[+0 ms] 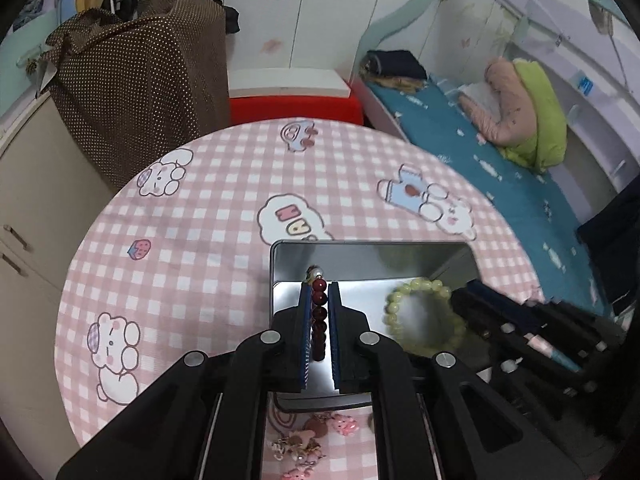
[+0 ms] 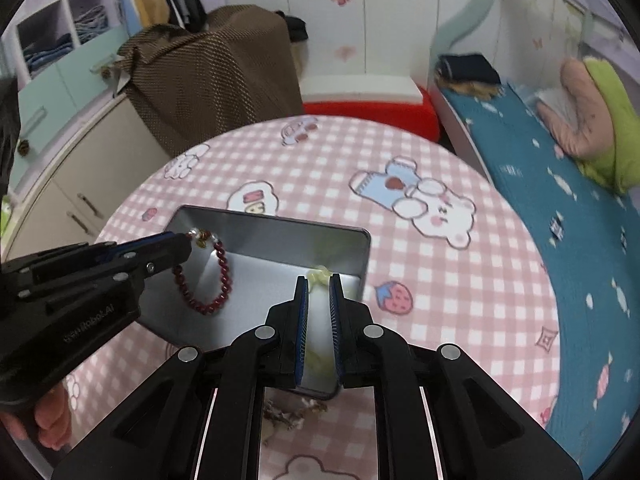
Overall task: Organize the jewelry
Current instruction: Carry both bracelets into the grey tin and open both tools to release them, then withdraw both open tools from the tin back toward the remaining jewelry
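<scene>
A silver metal tray [image 1: 288, 256] [image 2: 280, 224] sits on the round pink checked table. My left gripper [image 1: 320, 286] [image 2: 188, 240] is shut on a dark red bead bracelet [image 1: 319, 320] [image 2: 220, 276] and holds it hanging over the tray's left part. My right gripper [image 2: 319, 278] [image 1: 460, 294] is shut on a pale green bead bracelet [image 1: 424, 316] [image 2: 318, 276] over the tray's right part. The green bracelet is mostly hidden between the fingers in the right wrist view.
Small pink charms and loose jewelry [image 1: 316, 436] [image 2: 288, 412] lie on the tablecloth in front of the tray. A bed with a blue sheet [image 1: 500, 168] stands to the right, a brown dotted bag [image 1: 140, 80] and a red box [image 1: 296, 108] behind the table.
</scene>
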Available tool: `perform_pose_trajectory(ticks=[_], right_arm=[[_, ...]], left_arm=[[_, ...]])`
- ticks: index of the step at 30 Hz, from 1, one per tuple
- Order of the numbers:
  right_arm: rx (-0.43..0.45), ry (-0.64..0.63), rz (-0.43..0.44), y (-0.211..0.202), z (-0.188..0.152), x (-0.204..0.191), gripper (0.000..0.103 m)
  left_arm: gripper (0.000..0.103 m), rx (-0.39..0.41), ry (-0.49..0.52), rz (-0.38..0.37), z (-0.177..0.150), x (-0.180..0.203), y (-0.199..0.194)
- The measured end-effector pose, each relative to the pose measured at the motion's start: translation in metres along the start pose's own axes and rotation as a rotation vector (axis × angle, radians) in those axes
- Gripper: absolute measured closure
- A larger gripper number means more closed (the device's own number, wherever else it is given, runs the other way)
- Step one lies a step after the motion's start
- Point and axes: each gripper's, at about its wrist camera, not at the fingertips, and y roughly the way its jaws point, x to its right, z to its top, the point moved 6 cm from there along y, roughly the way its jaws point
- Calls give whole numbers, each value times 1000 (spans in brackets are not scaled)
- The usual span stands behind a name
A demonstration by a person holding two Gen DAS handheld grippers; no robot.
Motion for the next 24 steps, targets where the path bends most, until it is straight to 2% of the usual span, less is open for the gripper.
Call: perform_pose_trajectory(ticks=[1, 2, 3, 4, 5, 6, 8, 16, 24], right_arm=[[1, 13, 8, -2, 1, 3, 81], [12, 30, 39, -6, 2, 4, 77], [25, 44, 71, -11, 3, 5, 58], [35, 54, 72, -15, 5, 7, 29], [59, 61, 45, -20, 7, 9, 25], [104, 57, -5, -28, 9, 13, 25], [117, 48, -19, -35, 12, 15, 25], [102, 96, -34, -40, 7, 30, 25], [118, 88, -40, -53, 2, 31, 25]], left_arm=[[95, 5, 3, 11, 0, 0, -1], [82, 9, -1, 18, 0, -2, -3], [75, 14, -6, 11, 1, -2, -6], [64, 18, -11, -8, 2, -1, -8], [58, 21, -13, -12, 3, -2, -10], [54, 36, -11, 36, 3, -4, -14], [47, 68, 2, 82, 5, -5, -21], [47, 43, -15, 75, 0, -12, -25], [46, 29, -24, 82, -10, -14, -27]])
